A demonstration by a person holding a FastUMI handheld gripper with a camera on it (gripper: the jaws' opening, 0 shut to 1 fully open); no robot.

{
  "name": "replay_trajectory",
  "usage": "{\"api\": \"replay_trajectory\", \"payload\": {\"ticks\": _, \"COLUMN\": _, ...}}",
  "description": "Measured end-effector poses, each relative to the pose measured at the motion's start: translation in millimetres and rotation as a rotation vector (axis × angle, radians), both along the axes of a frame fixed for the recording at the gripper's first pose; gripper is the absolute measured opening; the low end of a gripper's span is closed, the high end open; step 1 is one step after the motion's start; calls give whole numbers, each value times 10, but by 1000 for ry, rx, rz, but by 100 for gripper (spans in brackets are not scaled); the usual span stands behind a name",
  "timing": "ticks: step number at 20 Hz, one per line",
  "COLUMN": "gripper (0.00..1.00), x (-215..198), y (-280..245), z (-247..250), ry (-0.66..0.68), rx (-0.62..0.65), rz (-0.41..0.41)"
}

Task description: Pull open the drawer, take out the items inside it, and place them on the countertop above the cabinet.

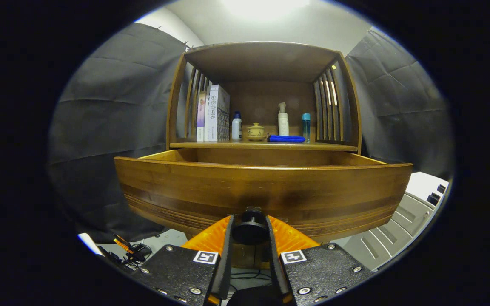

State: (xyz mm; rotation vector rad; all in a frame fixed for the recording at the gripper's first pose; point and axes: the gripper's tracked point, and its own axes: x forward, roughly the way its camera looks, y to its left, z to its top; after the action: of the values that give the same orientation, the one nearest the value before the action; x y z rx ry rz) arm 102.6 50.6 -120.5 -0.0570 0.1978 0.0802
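The tool sits level, both fingers clamped on the drawer's round knob (drawer pulled out); box lettering on the tabletop unreadable.

Readable text is scarce. The tall white-and-grey boxed book on the wooden shelf has large dark characters down its front, too small to make out. The slim pink-and-white box beside it has print that's illegible too. Two square black-and-white fiducial marker tags sit on the gripper's finger mounts: patterns, not words. Bottle labels are unreadable.
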Motion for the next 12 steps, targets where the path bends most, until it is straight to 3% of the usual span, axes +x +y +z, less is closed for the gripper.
{"api": "replay_trajectory", "payload": {"ticks": 6, "gripper": 40, "x": -5, "y": -46, "z": 44, "ry": -32, "rx": -41, "rz": 30}}
{"api": "replay_trajectory", "payload": {"ticks": 8, "gripper": 48, "x": -28, "y": -6, "z": 134, "ry": -79, "rx": -57, "rz": 39}}
{"api": "replay_trajectory", "payload": {"ticks": 12, "gripper": 83, "x": -98, "y": 21, "z": 283, "ry": -110, "rx": -33, "rz": 61}}
